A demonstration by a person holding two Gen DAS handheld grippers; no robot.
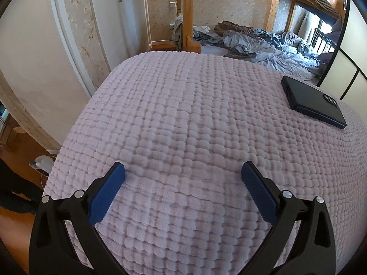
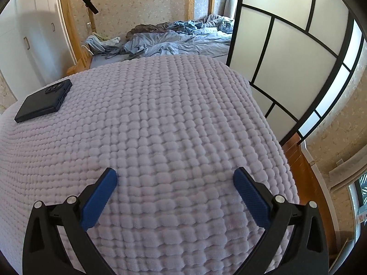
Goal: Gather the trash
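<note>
Left wrist view: left tool (image 1: 183,171) and right tool (image 2: 174,176) gape wide, empty, over the blanket (image 1: 183,114). No trash visible; phone (image 1: 314,100) at 2 o'clock is not trash, so look elsewhere first.

The left gripper (image 1: 182,169) hangs wide apart over a lilac waffle blanket (image 1: 183,114), a dark phone (image 1: 314,100) lying far right.

Nothing readable from where I'm sitting, honestly. The dark phone (image 1: 313,102) lying camera-side up on the pale waffle blanket (image 1: 183,119) shows no logo or lettering I can make out in either wrist view. There's a small reddish sticker or label (image 2: 362,218) at the far right edge of the right wrist view, but it's way too tiny and blurred to read.
</note>
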